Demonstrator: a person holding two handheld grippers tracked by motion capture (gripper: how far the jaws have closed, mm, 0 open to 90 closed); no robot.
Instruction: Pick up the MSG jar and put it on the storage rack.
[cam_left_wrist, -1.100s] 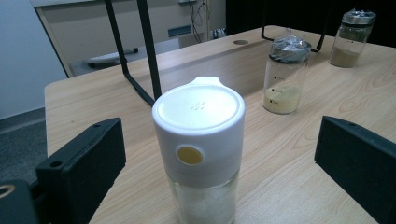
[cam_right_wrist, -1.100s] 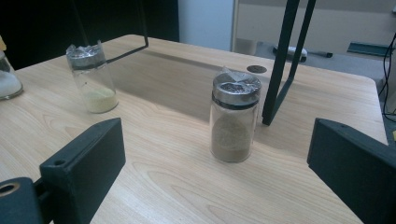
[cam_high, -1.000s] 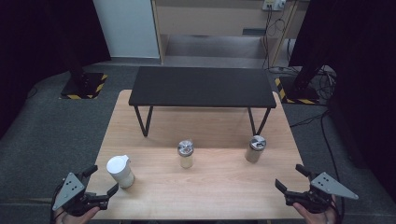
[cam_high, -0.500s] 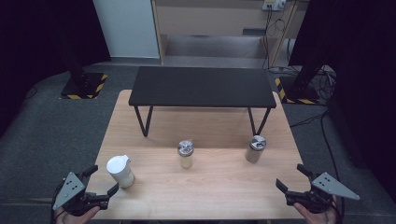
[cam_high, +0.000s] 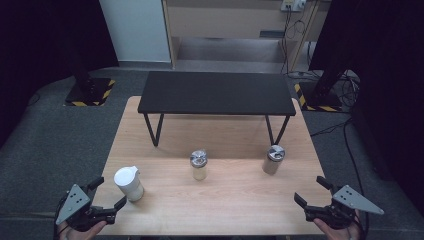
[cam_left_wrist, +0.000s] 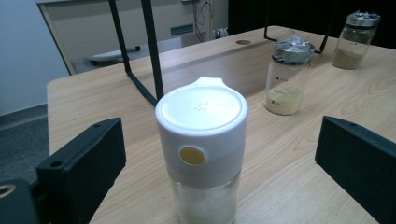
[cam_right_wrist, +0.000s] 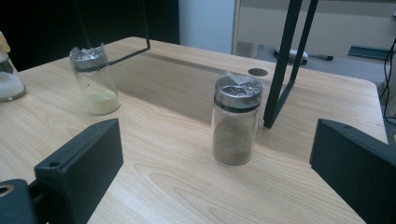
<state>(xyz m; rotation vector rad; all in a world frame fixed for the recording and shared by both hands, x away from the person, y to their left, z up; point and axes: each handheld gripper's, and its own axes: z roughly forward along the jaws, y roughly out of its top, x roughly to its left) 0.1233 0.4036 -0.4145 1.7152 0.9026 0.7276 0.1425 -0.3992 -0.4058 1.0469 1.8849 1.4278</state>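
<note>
High view, you're holding your left hand-held gripper (cam_high: 109, 193) spread beside the white-lidded jar (cam_high: 129, 183), right hand-held gripper (cam_high: 312, 192) spread facing the brown spice jar (cam_high: 273, 159) on the surface (cam_high: 225, 200)

Glass jar (cam_left_wrist: 205, 196) w/ glossy white plastic lid; matt wood table (cam_left_wrist: 280, 154); spice jar (cam_right_wrist: 235, 125) cap prob. metal.

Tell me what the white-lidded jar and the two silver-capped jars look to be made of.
White-lidded jar: clear body, likely glass; matte white lid, probably plastic, with a yellow dot. Middle jar and right jar: see-through walls showing powder, glass or clear plastic; shiny silver caps, seemingly metal, with crinkled film over them.
</note>
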